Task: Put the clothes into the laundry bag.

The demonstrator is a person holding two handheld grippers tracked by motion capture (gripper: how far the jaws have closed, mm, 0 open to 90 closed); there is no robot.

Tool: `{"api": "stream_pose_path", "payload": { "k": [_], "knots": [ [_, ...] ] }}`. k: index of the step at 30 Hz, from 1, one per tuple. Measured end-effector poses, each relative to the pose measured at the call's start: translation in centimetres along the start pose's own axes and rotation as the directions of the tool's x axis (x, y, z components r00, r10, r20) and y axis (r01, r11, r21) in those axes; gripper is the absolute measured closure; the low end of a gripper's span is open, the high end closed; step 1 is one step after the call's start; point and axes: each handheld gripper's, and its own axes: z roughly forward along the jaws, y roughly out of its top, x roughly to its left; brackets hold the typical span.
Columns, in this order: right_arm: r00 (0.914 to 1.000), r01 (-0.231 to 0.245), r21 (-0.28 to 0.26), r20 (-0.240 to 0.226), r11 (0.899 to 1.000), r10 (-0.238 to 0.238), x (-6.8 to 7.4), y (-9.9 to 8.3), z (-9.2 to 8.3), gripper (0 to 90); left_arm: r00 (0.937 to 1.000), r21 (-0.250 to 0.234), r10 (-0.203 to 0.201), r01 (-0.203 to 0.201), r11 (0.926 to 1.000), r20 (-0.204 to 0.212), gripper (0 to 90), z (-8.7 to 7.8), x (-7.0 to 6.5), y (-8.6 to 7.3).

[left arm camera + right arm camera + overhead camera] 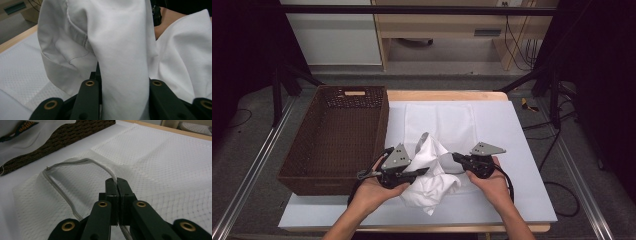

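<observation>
High view: a person's two hands come in from the bottom edge, each holding a gripper over a white-covered table [522, 150]. The left gripper [424, 171] points toward the middle and is clamped on a bunched white garment [432, 175], which rises in a crumpled heap between the two hands and sags to the table near the front edge. In the left gripper view a thick fold of this garment [120, 57] runs up between the black jaws, with a stitched seam showing on the cloth to the left. The right gripper [456, 157] points left toward the heap; in the right gripper view its jaws stand pressed together on the zippered edge of a white mesh laundry bag [162, 170] lying flat on the table. A brown wicker basket [337, 137] stands at the table's left side, just beside the left hand [374, 190]. The mesh bag [439, 120] spreads out behind the garment.
</observation>
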Motion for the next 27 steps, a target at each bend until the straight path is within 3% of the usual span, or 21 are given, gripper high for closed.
{"api": "stream_pose_path", "payload": {
  "k": [27],
  "knots": [
    [0.9993,-0.029,-0.016,0.022,0.999,0.03,-0.5,0.1,0.0,89.0,0.9981,0.048,0.026,-0.029,0.9984,0.056,72.7,2.2,-0.8,-1.2]
  ]
}}
